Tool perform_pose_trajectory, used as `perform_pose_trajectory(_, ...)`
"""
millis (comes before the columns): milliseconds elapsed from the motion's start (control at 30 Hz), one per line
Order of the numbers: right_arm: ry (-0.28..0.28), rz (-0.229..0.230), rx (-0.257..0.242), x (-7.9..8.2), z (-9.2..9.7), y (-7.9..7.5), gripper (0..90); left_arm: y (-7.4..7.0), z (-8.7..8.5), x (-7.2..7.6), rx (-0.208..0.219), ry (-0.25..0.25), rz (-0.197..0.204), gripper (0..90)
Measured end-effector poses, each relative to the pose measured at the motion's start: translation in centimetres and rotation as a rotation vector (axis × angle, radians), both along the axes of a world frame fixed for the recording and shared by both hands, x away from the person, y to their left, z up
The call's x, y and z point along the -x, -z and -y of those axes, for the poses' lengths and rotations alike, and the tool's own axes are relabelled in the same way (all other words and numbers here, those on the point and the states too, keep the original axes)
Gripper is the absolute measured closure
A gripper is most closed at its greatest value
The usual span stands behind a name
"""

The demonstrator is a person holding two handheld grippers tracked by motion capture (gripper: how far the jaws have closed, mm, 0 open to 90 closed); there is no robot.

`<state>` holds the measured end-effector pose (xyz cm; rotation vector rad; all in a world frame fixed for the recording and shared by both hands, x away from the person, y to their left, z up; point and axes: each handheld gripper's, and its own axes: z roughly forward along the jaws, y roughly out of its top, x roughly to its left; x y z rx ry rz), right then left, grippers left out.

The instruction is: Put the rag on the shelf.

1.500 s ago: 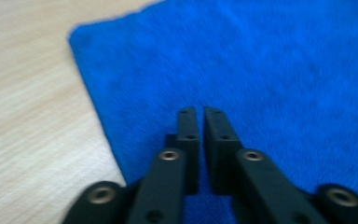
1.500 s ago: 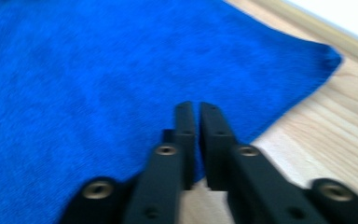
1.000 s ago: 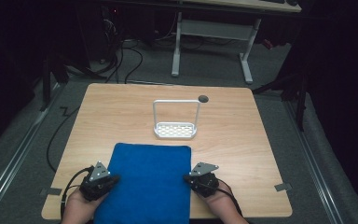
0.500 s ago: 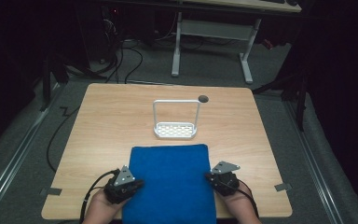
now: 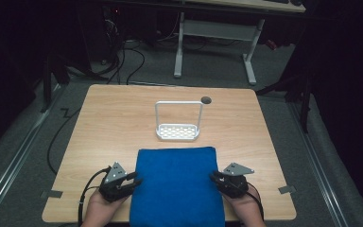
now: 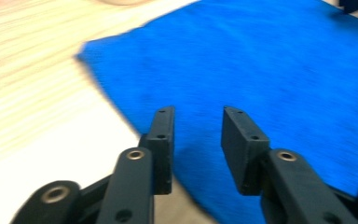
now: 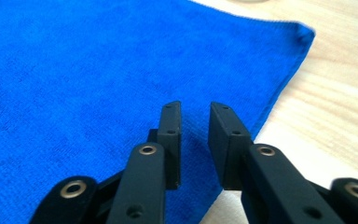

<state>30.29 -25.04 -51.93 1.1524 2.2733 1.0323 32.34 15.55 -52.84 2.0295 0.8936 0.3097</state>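
On the table [image 5: 104,123], the high view shows one blue towel [image 5: 177,182] at 6 o'clock, its near edge cut off, two grippers flanking it: left gripper [image 5: 131,181] at 9, right gripper [image 5: 216,178] at 3. One white rack [image 5: 178,132] stands empty at 12.

Left gripper view, blurred: left gripper [image 6: 196,135] has just been opening, jaws parted, nothing pinched, above the towel [image 6: 270,70] edge.

Right gripper view: right gripper [image 7: 195,128] likewise just opening, slightly apart over the towel [image 7: 98,70].
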Motion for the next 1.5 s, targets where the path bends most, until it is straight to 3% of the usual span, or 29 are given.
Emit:
perform_pose_trajectory(133, 0.012, 0.026, -0.019, -0.1, 0.6, -0.2, 69.7, 0.1, -0.5, -1.3, 0.011, -0.054, -0.015, 57.0)
perform_pose_trajectory(200, 0.008, 0.029, -0.025, -0.2, 0.8, -0.2, 69.6, 0.0, -0.6, -2.1, 0.009, -0.084, -0.002, 55.2)
perform_pose_trajectory(333, -0.007, 0.031, -0.026, -0.2, 0.9, -0.3, 68.5, -0.2, -0.6, -4.5, 0.046, -0.112, -0.006, 51.4)
perform_pose_trajectory(500, -0.018, 0.039, -0.027, -0.1, 0.9, -0.4, 68.3, -0.4, 0.3, -7.2, 0.0, -0.152, -0.019, 62.2)
perform_pose_trajectory(633, -0.016, 0.033, -0.027, -0.2, 1.0, -0.4, 68.3, -0.3, 0.9, -8.4, -0.005, -0.172, -0.022, 69.3)
perform_pose_trajectory(867, -0.014, 0.027, -0.025, -0.3, 0.9, -0.2, 68.3, 0.7, 1.9, -9.0, -0.029, -0.162, -0.055, 68.6)
perform_pose_trajectory(1200, -0.004, 0.015, -0.032, -0.7, 0.7, 0.1, 66.3, 0.7, 2.2, -9.0, -0.047, -0.148, -0.045, 84.8)
perform_pose_trajectory(1367, 0.047, 0.028, -0.054, -1.4, 1.0, -0.3, 62.0, 0.7, 2.2, -8.9, -0.051, -0.14, -0.046, 87.7)
perform_pose_trajectory(1500, 0.134, 0.025, -0.057, -3.0, 1.0, -0.9, 58.6, 0.7, 2.3, -8.9, -0.056, -0.14, -0.04, 88.0)
